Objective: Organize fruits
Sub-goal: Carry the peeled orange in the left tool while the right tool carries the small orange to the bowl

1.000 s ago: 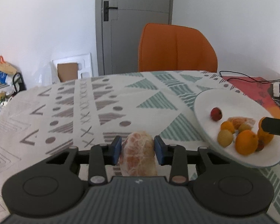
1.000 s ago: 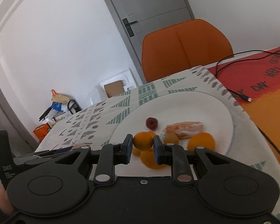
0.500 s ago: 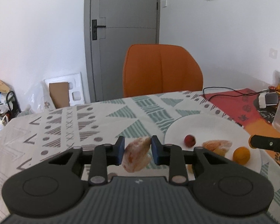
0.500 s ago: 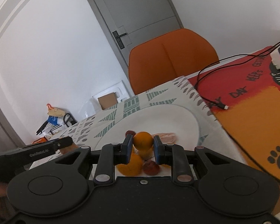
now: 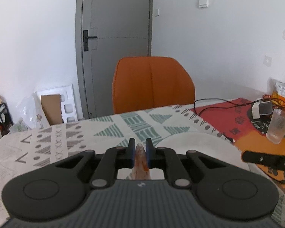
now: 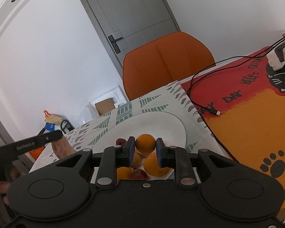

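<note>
My left gripper (image 5: 139, 154) is shut on a peeled citrus piece (image 5: 140, 159), pale orange with white pith, seen edge-on and held above the patterned tablecloth left of the white plate (image 5: 195, 142). The piece also shows in the right wrist view (image 6: 61, 148). My right gripper (image 6: 145, 149) is shut on a small orange (image 6: 145, 144) and holds it above the white plate (image 6: 161, 125). Below it on the plate lie several fruits: oranges (image 6: 154, 166), a yellow fruit (image 6: 124, 172) and dark red ones (image 6: 121, 141).
An orange chair (image 5: 152, 83) stands behind the table. A red and orange mat (image 6: 256, 117) with a black cable (image 6: 203, 102) lies right of the plate. A ribbed glass (image 5: 278, 126) and a white charger (image 5: 261, 109) are at the far right.
Both grippers have risen with their fruit. The citrus piece has turned edge-on in my left gripper. The left view has tilted up, so the fruits on the plate are hidden.
</note>
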Demonstrator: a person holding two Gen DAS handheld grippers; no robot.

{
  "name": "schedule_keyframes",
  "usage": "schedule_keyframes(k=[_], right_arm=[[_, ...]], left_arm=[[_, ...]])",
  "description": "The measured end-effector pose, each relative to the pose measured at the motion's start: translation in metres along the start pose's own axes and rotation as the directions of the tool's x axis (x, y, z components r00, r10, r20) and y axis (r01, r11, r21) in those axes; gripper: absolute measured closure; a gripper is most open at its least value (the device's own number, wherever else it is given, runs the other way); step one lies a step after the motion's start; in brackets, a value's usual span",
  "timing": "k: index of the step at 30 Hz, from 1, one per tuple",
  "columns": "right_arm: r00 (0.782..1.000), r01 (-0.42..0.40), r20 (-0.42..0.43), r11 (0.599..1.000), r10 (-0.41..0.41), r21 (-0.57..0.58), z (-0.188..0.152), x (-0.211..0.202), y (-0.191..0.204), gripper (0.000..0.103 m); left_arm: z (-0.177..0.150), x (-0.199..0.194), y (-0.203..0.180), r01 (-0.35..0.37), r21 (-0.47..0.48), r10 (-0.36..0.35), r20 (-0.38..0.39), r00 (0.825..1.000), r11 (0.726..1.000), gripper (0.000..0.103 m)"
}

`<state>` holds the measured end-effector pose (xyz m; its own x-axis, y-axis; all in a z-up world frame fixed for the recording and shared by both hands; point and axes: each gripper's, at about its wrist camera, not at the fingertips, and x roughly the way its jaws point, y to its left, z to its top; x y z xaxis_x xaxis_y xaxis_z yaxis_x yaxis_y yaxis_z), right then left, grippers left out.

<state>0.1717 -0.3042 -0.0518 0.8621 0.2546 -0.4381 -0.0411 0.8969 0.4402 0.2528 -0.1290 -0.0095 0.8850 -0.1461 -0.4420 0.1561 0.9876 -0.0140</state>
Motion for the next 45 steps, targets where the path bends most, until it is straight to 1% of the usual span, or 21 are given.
schedule_keyframes(k=[7,14,20,22,28,32,35,37,38,41,43,44,45], right_arm=[[1.0,0.007,0.001,1.0,-0.007,-0.003,0.004,0.001,-0.003,0.081],[1.0,0.027,0.004,1.0,-0.027,-0.014,0.01,-0.001,-0.005,0.081],[0.999,0.047,-0.001,0.999,-0.047,-0.012,0.012,0.001,-0.011,0.081],[0.999,0.052,-0.006,0.999,-0.052,-0.013,0.012,0.002,-0.012,0.081],[0.997,0.068,-0.025,0.998,-0.068,-0.02,0.009,0.009,-0.01,0.081],[0.996,0.075,-0.041,0.997,-0.075,-0.023,0.007,0.015,-0.01,0.081],[0.996,0.071,-0.049,0.997,-0.072,-0.023,0.005,0.021,-0.009,0.081],[0.996,0.067,-0.051,0.998,-0.068,-0.023,0.004,0.024,-0.008,0.081],[0.996,0.066,-0.052,0.997,-0.068,-0.024,0.005,0.025,-0.008,0.081],[0.996,0.067,-0.052,0.997,-0.068,-0.027,0.007,0.027,-0.007,0.081],[0.996,0.067,-0.048,0.997,-0.069,-0.031,0.009,0.028,-0.005,0.081],[0.997,0.067,-0.045,0.997,-0.069,-0.033,0.01,0.028,-0.004,0.081],[0.997,0.068,-0.041,0.997,-0.069,-0.035,0.011,0.027,-0.003,0.081]], left_arm=[[0.013,0.0,-0.01,0.035,-0.005,-0.035,0.028,0.999,0.999,0.094],[0.016,0.008,-0.027,0.098,-0.009,-0.098,0.025,0.995,0.995,0.094],[0.016,0.025,-0.033,0.119,-0.03,-0.119,0.017,0.993,0.992,0.094],[0.014,0.031,-0.034,0.117,-0.031,-0.116,0.011,0.993,0.993,0.094],[-0.003,0.05,-0.025,0.105,-0.055,-0.108,-0.044,0.993,0.993,0.094],[-0.011,0.051,-0.018,0.09,-0.052,-0.092,-0.045,0.995,0.995,0.093],[-0.015,0.056,-0.012,0.083,-0.063,-0.089,-0.099,0.991,0.995,0.093],[-0.018,0.057,-0.01,0.068,-0.062,-0.075,-0.116,0.99,0.996,0.093],[-0.019,0.056,-0.009,0.061,-0.057,-0.067,-0.112,0.991,0.997,0.09],[-0.017,0.052,-0.006,0.06,-0.053,-0.066,-0.109,0.992,0.997,0.089],[-0.015,0.049,-0.005,0.062,-0.051,-0.067,-0.106,0.992,0.997,0.086],[-0.014,0.047,-0.005,0.06,-0.044,-0.064,-0.101,0.993,0.997,0.081],[-0.014,0.046,-0.005,0.056,-0.037,-0.06,-0.096,0.994,0.998,0.074]])
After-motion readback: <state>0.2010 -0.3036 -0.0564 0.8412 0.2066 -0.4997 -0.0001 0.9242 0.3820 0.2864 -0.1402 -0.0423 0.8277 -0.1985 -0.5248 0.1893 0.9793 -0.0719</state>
